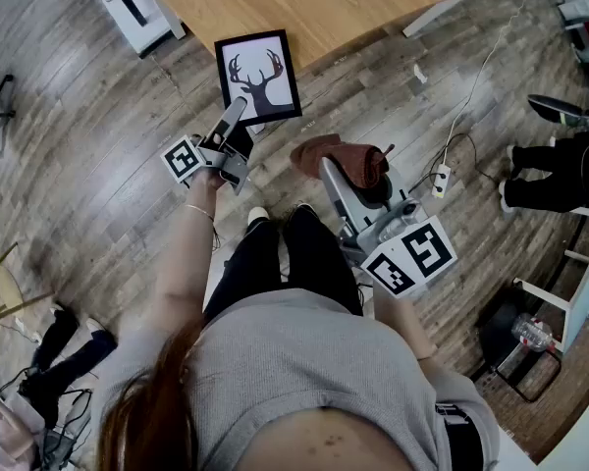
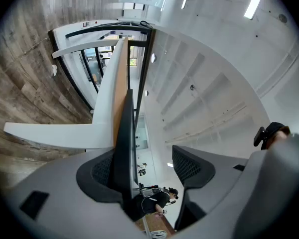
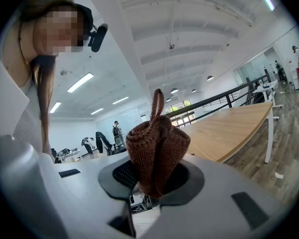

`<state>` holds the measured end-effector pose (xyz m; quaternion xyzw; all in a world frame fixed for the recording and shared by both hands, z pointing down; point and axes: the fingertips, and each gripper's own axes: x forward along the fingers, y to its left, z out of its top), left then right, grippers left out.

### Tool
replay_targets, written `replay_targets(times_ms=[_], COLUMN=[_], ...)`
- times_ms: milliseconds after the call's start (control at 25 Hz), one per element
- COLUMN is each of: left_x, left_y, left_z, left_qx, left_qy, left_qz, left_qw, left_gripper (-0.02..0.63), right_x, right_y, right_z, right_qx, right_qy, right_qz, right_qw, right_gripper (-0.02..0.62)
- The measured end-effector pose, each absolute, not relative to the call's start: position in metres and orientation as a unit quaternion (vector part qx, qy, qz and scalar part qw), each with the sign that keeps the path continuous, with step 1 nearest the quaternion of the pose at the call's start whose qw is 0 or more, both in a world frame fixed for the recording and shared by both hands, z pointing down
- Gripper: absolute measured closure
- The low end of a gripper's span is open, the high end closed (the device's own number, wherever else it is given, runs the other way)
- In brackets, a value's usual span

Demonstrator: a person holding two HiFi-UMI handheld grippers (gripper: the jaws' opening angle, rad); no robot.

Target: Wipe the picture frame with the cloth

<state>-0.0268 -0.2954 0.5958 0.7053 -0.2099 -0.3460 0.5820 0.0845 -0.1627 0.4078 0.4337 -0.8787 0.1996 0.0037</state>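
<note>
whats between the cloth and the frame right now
Nothing but bare floor: the head view shows only wood planks in the gap between the cloth and the frame.

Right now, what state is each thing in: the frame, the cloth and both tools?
left tool: open, an edge of the frame between its jaws, unclamped.
right tool: shut on the cloth.
frame: deer picture facing the head view, not gripped.
cloth: bunched up, gripped.
</note>
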Motion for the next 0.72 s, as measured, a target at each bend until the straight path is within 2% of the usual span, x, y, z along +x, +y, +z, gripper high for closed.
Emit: replay_targets(times_ms=[320, 720], left_x=[-0.026, -0.028], left_y=[-0.308, -0.305], left_z=[0.587, 0.603], left_qx=[0.692, 0.696], left_qy=[-0.206, -0.232], left_qz=[-0.363, -0.335], left_qw=[0.589, 0.592], left_gripper=[0.310, 0.310], right_x=[0.075, 0.076], right_y=[-0.158, -0.164], right_z=[0.410, 0.408], right_qx=[0.423, 0.419], right_qy=[-0.884, -0.884], right_qz=[0.201, 0.210], right_qw=[0.002, -0.003], right_gripper=[0.499, 0.499])
